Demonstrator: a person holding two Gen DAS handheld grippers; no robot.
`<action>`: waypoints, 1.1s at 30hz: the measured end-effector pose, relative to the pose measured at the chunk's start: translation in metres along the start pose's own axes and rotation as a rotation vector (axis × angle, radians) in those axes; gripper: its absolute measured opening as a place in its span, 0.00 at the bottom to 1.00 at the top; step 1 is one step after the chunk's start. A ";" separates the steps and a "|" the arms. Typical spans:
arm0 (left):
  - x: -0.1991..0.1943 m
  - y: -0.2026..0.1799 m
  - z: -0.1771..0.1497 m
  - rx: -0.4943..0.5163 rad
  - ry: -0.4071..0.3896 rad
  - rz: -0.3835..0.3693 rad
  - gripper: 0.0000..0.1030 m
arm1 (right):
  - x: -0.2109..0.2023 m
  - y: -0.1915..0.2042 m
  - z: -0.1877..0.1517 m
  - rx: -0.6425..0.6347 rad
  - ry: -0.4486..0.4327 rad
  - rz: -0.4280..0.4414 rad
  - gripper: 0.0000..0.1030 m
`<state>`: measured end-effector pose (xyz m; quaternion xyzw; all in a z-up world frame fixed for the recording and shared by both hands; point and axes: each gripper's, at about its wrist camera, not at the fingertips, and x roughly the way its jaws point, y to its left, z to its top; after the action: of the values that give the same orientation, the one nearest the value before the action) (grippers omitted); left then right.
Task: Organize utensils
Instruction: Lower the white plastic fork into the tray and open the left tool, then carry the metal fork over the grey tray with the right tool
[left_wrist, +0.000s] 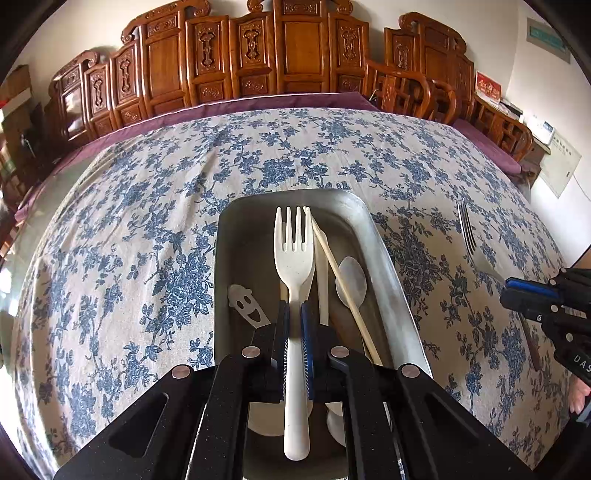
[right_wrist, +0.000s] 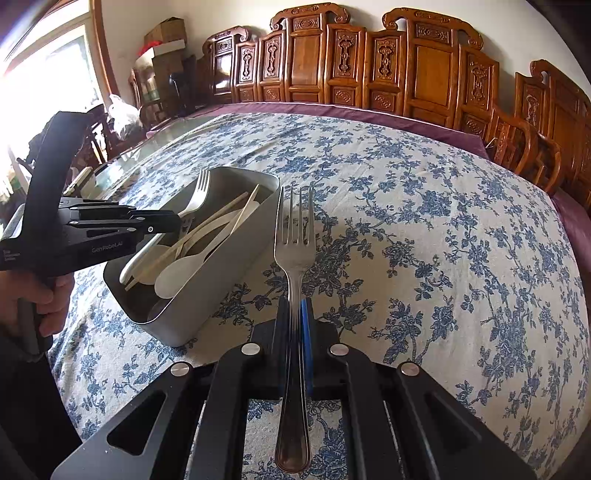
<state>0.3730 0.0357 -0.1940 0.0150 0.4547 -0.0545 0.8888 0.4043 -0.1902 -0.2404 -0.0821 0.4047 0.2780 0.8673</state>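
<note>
My left gripper (left_wrist: 295, 314) is shut on a white plastic fork (left_wrist: 293, 254) and holds it over the grey metal tray (left_wrist: 388, 266). The tray holds white spoons (left_wrist: 351, 280), a chopstick (left_wrist: 343, 284) and a steel smiley-face utensil (left_wrist: 245, 302). My right gripper (right_wrist: 295, 310) is shut on a steel fork (right_wrist: 294, 240), held above the tablecloth just right of the tray (right_wrist: 221, 284). The left gripper (right_wrist: 162, 221) also shows in the right wrist view, over the tray. The right gripper (left_wrist: 517, 291) with its steel fork (left_wrist: 469, 232) shows at the right of the left wrist view.
The table has a blue floral cloth (right_wrist: 443, 221) over a purple cloth (left_wrist: 258, 101). Carved wooden chairs (left_wrist: 295, 55) line the far side and right end. Boxes (right_wrist: 166, 40) and a bright window (right_wrist: 48, 85) are at the left.
</note>
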 end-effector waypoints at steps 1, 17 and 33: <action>0.001 0.001 0.000 -0.004 0.000 -0.004 0.06 | 0.001 0.001 0.000 -0.001 0.002 -0.001 0.08; -0.009 0.022 -0.002 -0.027 -0.028 0.004 0.18 | 0.006 0.005 -0.002 0.022 -0.008 -0.033 0.08; -0.025 0.061 0.006 -0.080 -0.077 0.029 0.43 | -0.004 0.049 0.046 0.011 -0.061 0.013 0.08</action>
<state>0.3700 0.0979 -0.1715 -0.0161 0.4217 -0.0240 0.9063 0.4049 -0.1342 -0.2031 -0.0663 0.3803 0.2839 0.8777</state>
